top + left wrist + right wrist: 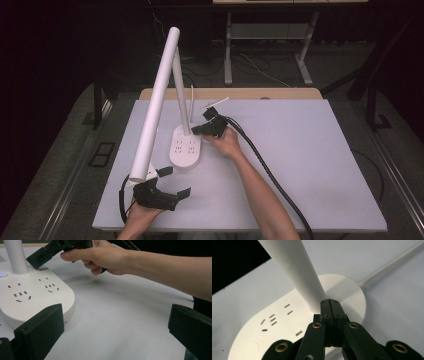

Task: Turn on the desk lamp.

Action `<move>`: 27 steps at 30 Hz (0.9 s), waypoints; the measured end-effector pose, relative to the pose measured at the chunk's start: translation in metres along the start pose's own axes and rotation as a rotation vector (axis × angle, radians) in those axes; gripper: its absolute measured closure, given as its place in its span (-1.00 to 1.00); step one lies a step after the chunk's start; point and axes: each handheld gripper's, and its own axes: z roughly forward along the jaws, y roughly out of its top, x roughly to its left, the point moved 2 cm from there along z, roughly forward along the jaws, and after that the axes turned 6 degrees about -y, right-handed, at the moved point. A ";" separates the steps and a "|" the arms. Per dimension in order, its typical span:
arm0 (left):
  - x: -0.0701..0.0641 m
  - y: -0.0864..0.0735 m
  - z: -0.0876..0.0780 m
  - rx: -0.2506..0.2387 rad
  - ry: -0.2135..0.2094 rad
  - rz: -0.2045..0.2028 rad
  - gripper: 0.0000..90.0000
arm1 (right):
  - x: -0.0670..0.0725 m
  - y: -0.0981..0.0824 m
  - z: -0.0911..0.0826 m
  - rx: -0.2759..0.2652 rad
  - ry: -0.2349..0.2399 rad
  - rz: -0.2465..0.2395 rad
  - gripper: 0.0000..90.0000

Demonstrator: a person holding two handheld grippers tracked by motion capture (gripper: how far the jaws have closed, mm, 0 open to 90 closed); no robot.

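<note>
A white desk lamp stands left of the table's middle. Its oval base (186,148) carries socket holes, an upright post (182,95) rises from it, and a long tube head (155,105) slants down towards me. My right gripper (194,130) is shut with nothing between its jaws. Its tips (330,302) sit at the foot of the post (297,272), over the base (274,327); I cannot tell whether they touch. My left gripper (175,181) rests open near the front edge. The base's near end (37,295) lies just beyond its left jaw.
The white table top (300,165) has free room to the right of the lamp. The lamp's white cable (392,263) runs off behind the base. A small blue light (2,273) glows on the base beside the post. The right gripper's black cable (270,175) trails back across the table.
</note>
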 end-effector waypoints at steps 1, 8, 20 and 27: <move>0.000 0.000 0.000 -0.002 0.000 -0.002 -1.00 | 0.000 0.000 0.000 0.002 0.001 -0.002 1.00; 0.000 0.000 0.000 -0.001 0.001 -0.003 -1.00 | -0.002 0.002 -0.011 -0.007 0.008 0.006 1.00; 0.001 0.000 0.001 0.000 0.001 -0.002 -1.00 | -0.001 0.009 -0.039 0.002 -0.009 -0.035 0.99; 0.000 0.000 0.002 0.007 0.000 0.002 -1.00 | -0.002 0.006 -0.063 0.008 -0.023 -0.059 0.99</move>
